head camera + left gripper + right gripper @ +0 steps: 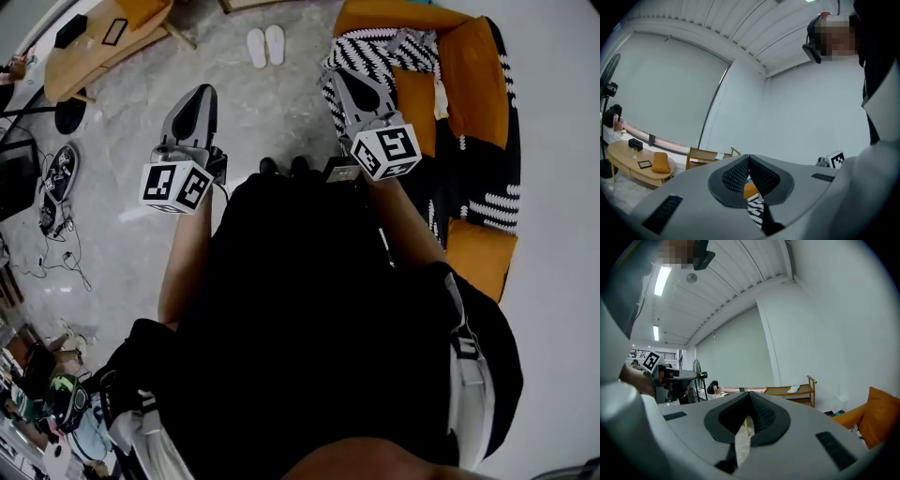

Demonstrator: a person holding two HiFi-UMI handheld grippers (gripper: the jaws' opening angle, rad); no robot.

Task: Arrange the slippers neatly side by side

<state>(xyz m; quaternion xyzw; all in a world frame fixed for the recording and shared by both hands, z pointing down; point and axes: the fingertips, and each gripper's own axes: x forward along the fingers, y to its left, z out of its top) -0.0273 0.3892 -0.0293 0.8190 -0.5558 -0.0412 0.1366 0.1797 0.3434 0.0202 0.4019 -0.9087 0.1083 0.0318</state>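
Head view, the person standing. The pair of white slippers (265, 47) is lying on the grey floor (244, 122) at 12 o'clock in the frame. The two are resting side by side, parallel and just beside each other.

The left gripper (201, 92) is being held up in front of the body. Its jaws are pressing together with nothing between them, as the left gripper view confirms. The slippers are sitting toward 2 o'clock of these jaws, well apart from them and lower, on the floor.

The right gripper (344, 75) is being held up likewise. Its jaws are also meeting tip to tip and gripping nothing, as the right gripper view shows. The slippers are lying toward 10 o'clock of these jaws, well apart.

Neither gripper is touching the slippers, which are lying between the two jaw tips and farther from the person.

An orange sofa (469, 56) is standing at 2 o'clock, with a black-and-white patterned throw (370, 52) draped over it just behind the right gripper. A low wooden counter (84, 56) is standing at 10 o'clock.
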